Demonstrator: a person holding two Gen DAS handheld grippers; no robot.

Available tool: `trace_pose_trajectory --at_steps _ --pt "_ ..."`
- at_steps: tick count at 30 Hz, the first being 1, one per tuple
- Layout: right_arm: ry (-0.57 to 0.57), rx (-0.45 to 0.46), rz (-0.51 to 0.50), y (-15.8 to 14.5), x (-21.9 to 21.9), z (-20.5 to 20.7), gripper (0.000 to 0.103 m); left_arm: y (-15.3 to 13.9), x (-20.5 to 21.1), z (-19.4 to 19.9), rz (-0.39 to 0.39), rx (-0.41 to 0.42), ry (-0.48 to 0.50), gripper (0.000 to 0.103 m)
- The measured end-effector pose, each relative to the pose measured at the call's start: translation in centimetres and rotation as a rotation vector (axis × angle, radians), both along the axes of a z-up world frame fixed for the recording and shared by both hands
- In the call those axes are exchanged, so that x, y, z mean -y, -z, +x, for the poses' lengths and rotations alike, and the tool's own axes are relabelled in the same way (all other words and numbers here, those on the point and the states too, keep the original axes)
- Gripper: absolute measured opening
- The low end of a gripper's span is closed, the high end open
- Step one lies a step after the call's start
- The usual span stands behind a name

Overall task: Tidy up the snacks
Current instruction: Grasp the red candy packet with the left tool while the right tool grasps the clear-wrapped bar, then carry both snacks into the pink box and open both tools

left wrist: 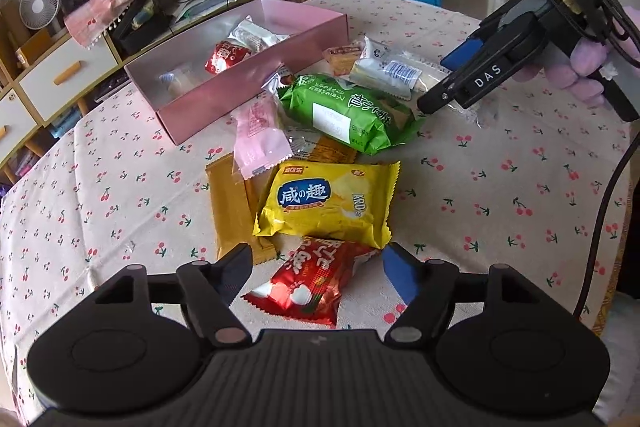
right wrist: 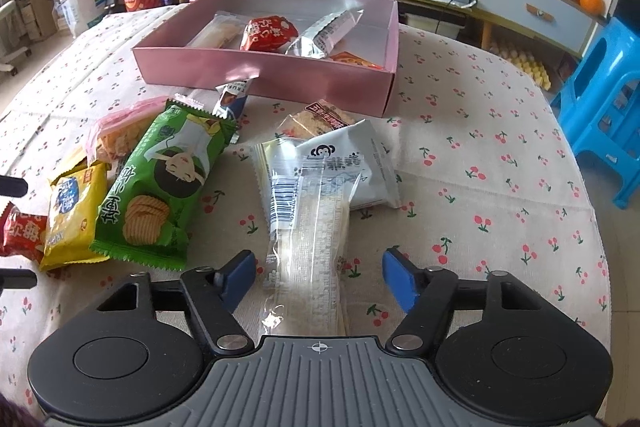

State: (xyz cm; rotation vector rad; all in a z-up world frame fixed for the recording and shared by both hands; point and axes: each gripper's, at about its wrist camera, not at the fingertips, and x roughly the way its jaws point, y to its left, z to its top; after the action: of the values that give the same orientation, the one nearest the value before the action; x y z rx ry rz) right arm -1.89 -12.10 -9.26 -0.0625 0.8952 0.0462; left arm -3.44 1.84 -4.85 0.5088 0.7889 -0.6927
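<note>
Left wrist view: left gripper [left wrist: 316, 269] stood wide open, holding nothing; red packet [left wrist: 312, 281] lay between its fingers, long axis toward 1 o'clock.
Beyond: yellow packet [left wrist: 326, 201] touching it at 12; pink box [left wrist: 240, 67] at 11.
Right wrist view: right gripper [right wrist: 318, 277] gaped, empty, straddling clear cracker pack [right wrist: 312, 239], long axis 12 o'clock.
In the way: white packet [right wrist: 352, 167] overlapping its far end; pink box [right wrist: 264, 75] at 12.
</note>
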Motion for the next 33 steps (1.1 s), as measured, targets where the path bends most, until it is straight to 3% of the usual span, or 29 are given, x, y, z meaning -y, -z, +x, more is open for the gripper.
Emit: trace_pose_trajectory --at_steps 7,11,23,28,33 --pt "-0.002 -0.014 0.03 -0.1 0.2 0.1 0.04 0.2 -0.2 0.5 0.026 -0.035 -0.03 0.047" --pt "0.0 -0.02 0.027 -0.3 0.1 0.1 0.031 0.1 -0.5 0.7 0.019 -0.068 -0.051 0.036" --pt "0.033 -0.057 0.09 -0.9 0.7 0.1 0.03 -0.1 -1.0 1.5 -0.007 -0.157 -0.133 0.036" --pt "0.044 -0.079 0.126 -1.1 0.9 0.1 0.03 -0.1 -1.5 2.1 -0.041 -0.209 -0.195 0.038" --pt "0.07 -0.111 0.173 -1.2 1.3 0.1 0.03 -0.3 -2.4 3.0 -0.099 -0.27 -0.28 0.033"
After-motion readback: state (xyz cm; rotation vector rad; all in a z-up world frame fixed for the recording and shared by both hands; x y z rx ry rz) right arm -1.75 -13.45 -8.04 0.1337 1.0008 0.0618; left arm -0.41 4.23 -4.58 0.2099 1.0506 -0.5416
